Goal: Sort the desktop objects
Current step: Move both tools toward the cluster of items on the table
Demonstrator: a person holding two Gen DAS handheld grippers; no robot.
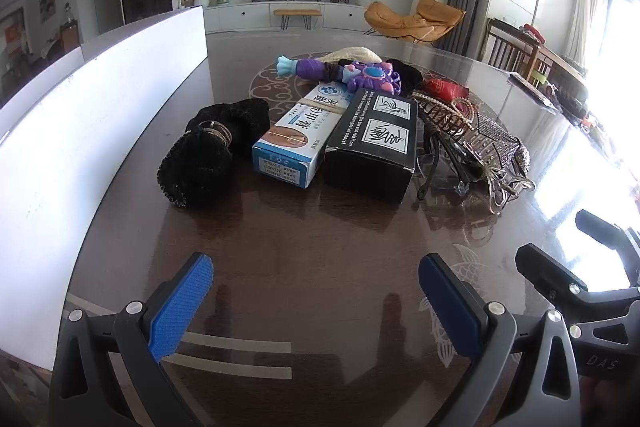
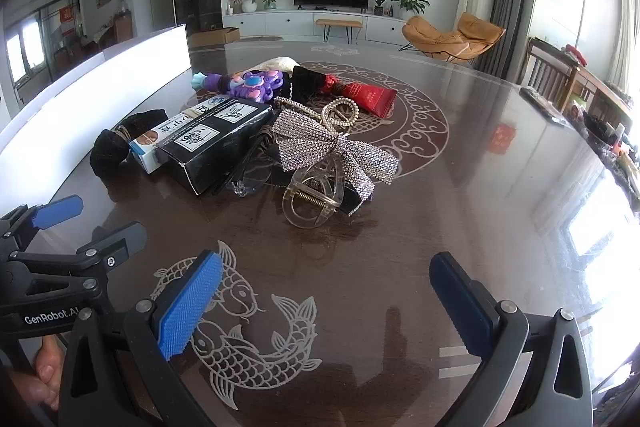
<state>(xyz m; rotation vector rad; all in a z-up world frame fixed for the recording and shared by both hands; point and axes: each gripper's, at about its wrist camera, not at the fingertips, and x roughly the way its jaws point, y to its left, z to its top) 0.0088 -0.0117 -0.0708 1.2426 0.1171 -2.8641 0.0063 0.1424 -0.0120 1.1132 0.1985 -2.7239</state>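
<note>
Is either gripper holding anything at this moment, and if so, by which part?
Nothing is held. The left gripper and right gripper both stand open over bare table.

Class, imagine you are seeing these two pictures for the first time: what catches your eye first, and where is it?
A jumble of objects sits mid-table: a rhinestone bow over a clear hair clip at the pile's near right, a black box beside it, a purple toy behind. White fish designs mark the table in front, where the left gripper and right gripper hover open and empty.
</note>
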